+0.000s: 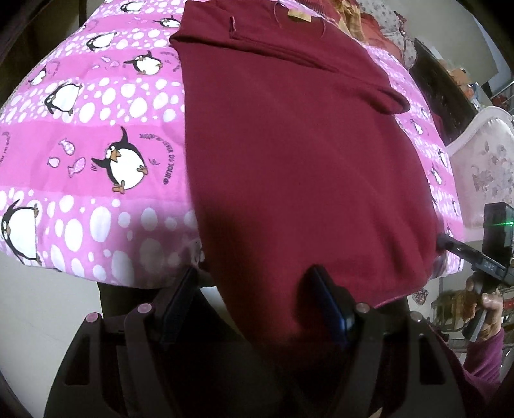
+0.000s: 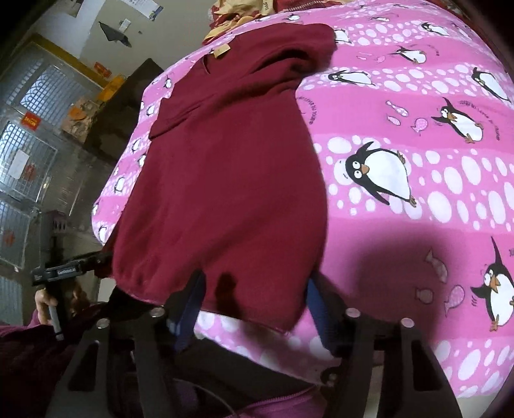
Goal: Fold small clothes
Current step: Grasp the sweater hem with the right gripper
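Observation:
A maroon sweater (image 1: 289, 160) (image 2: 225, 177) lies flat on a pink penguin-print bedspread (image 1: 96, 128) (image 2: 401, 128), its hem at the near bed edge and a tan label at the far collar. My left gripper (image 1: 255, 299) is open at the hem's left corner, with cloth lying between its blue-padded fingers (image 1: 331, 305). My right gripper (image 2: 253, 299) is open at the hem's right corner, the hem running between its fingers (image 2: 189, 299). In the left wrist view the right gripper's finger (image 1: 456, 246) touches the sweater's edge. The left gripper's body (image 2: 64, 271) shows in the right wrist view.
A pile of other clothes (image 1: 369, 19) (image 2: 244, 13) sits at the bed's far end. A white padded bed end (image 1: 482, 154) and a dark cabinet (image 1: 443, 83) (image 2: 122, 106) stand past the bed's side. The person's hand (image 1: 485, 302) holds the right gripper's handle.

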